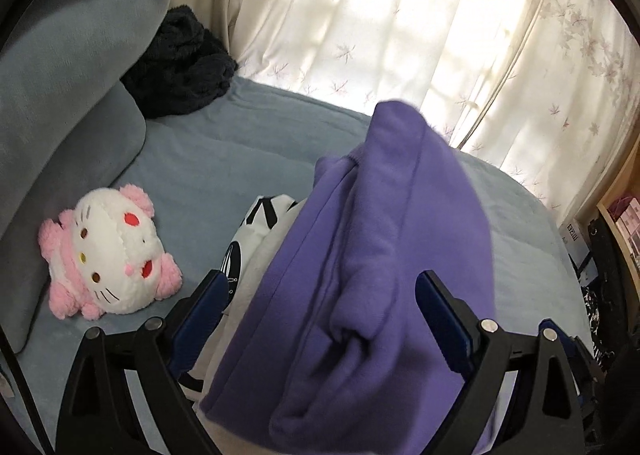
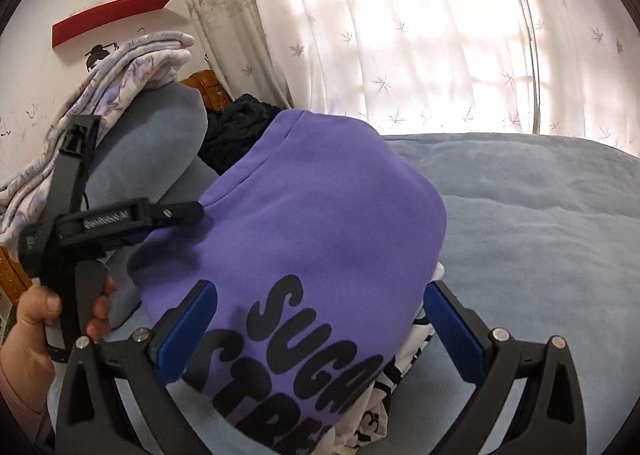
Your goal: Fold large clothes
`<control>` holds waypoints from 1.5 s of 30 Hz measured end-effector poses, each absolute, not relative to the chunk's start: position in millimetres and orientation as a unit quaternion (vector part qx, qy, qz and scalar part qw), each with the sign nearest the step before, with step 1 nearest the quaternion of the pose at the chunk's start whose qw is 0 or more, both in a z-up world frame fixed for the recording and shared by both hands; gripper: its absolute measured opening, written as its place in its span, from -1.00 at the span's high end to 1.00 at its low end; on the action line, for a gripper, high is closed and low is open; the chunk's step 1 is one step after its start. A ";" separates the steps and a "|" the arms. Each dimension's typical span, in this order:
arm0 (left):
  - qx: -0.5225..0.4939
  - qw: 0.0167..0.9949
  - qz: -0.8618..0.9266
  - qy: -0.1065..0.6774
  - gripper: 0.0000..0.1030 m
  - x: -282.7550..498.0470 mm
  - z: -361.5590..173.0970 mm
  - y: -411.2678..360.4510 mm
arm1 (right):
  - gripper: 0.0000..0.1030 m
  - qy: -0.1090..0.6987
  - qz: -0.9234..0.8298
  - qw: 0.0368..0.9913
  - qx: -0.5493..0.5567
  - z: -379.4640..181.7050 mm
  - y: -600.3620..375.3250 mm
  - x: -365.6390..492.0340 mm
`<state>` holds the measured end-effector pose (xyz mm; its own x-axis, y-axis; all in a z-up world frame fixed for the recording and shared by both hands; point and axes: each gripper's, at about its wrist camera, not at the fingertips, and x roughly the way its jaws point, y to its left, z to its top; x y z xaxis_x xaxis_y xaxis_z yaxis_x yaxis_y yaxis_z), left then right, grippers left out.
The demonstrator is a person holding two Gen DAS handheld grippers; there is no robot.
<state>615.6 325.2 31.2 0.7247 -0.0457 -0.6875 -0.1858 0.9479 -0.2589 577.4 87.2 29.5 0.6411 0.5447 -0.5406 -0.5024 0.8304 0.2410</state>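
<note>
Left gripper (image 1: 320,329) spread, purple garment (image 1: 380,255) between

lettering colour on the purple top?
Black block lettering on the purple top; clearest in the right wrist view.

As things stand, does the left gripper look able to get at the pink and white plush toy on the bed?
Probably yes. The left gripper is open, straddling the folded purple sweatshirt without pinching it. The plush toy lies beside it on bare bedcover, unobstructed.
</note>
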 end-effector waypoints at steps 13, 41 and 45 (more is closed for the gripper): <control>-0.135 0.915 0.000 0.380 -0.82 500.5 98.6 268.6 | -0.99 0.343 0.284 0.894 0.048 71.7 30.5 474.8; -0.035 0.937 -0.007 0.346 -0.99 110.1 230.5 44.6 | -1.00 0.360 0.222 0.906 0.000 225.7 -142.2 104.6; -0.034 0.940 0.008 0.339 -0.99 95.7 203.9 25.5 | -1.00 0.366 0.212 0.906 0.008 211.4 -153.3 96.1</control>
<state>95.7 25.5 203.9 0.7706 -0.0070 -0.6373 -0.0385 0.9976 -0.0575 96.1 -153.3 211.4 0.6424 0.3904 -0.6595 -0.3790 0.9098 0.1693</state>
